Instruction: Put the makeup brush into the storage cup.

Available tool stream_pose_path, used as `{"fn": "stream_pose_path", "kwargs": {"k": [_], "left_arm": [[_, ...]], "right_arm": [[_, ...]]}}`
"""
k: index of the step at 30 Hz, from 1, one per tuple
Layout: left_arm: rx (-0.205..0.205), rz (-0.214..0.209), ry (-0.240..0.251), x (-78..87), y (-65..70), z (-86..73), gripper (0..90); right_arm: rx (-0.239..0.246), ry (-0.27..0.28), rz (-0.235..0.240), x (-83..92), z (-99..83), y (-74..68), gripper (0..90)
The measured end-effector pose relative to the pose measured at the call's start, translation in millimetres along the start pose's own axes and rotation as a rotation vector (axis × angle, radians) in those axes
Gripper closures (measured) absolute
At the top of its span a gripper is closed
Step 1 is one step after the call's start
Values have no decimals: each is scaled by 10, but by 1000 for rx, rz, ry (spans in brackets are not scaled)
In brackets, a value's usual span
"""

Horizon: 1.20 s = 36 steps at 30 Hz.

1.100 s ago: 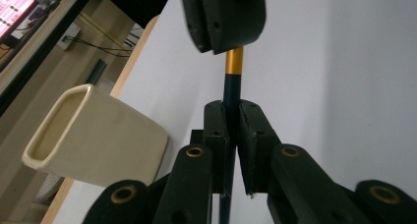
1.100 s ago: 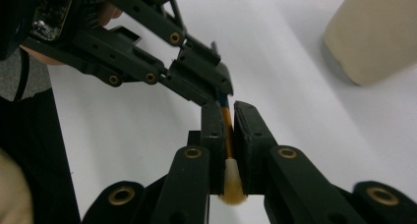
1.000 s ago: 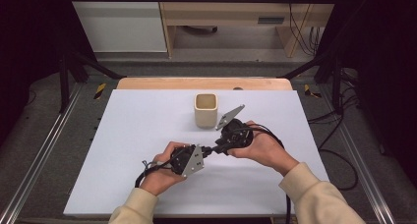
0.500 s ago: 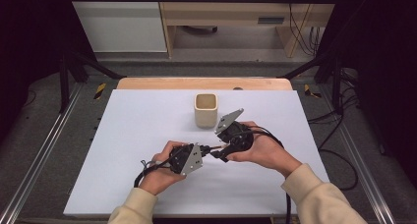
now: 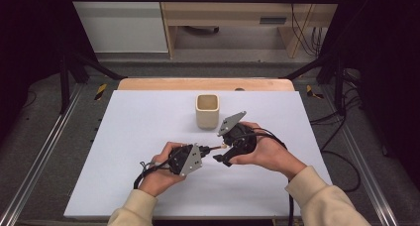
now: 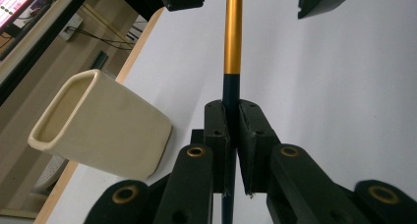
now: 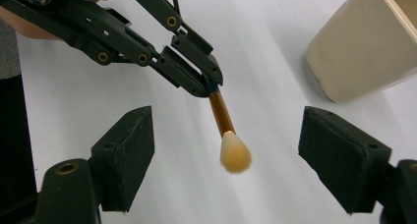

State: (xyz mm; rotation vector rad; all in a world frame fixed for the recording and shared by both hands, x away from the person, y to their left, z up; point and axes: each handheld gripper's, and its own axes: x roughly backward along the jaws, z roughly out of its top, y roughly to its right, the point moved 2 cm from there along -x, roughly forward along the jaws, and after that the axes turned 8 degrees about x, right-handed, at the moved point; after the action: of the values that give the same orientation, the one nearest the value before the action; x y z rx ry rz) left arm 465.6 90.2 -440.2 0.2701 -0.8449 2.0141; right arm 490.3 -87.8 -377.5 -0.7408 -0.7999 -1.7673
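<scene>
A make-up brush (image 7: 222, 117) with a gold ferrule, dark handle and tan bristle head hangs over the white table top (image 5: 138, 132). My left gripper (image 6: 232, 111) is shut on its dark handle. In the right gripper view the left gripper (image 7: 209, 84) comes in from the upper left. My right gripper (image 7: 231, 151) faces it with its jaws wide, one on each side of the bristle head and not touching it. Those jaws have just been opening. In the high view both grippers, left (image 5: 207, 150) and right (image 5: 223, 147), meet in front of a cream square cup (image 5: 207, 110).
The cream cup (image 6: 98, 126) stands upright just beyond the grippers, its mouth open. The white sheet covers a wooden table (image 5: 205, 84). Metal frame rails (image 5: 39, 156) and cables (image 5: 341, 117) run along the table's sides.
My right gripper's jaws have spread apart, off the brush. Both hands have stayed where they were, and the left gripper keeps its hold.
</scene>
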Motion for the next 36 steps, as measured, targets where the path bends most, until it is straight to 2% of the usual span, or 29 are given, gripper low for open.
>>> {"fn": "stream_pose_path", "kwargs": {"k": [8,12,16,21,24,27,32,36], "left_arm": [[7,8,2,8,-7,0,829],[10,16,4,13,-21,-3,829],[39,26,13,35,-52,-12,829],[88,55,30,80,-116,-30,829],[118,68,39,95,-154,-34,830],[157,80,55,101,-191,-30,829],[194,94,74,109,-230,-18,830],[231,107,85,135,-282,0,830]], "right_arm": [[-16,-3,-11,9,-11,10,206],[-9,-8,-16,16,-24,19,185],[-13,2,-32,26,-36,19,107],[-13,34,-64,90,-91,17,66],[2,59,-100,125,-159,26,65],[-5,73,-128,145,-241,47,64],[-32,96,-219,189,-377,84,81],[-72,142,-273,221,-478,95,92]]}}
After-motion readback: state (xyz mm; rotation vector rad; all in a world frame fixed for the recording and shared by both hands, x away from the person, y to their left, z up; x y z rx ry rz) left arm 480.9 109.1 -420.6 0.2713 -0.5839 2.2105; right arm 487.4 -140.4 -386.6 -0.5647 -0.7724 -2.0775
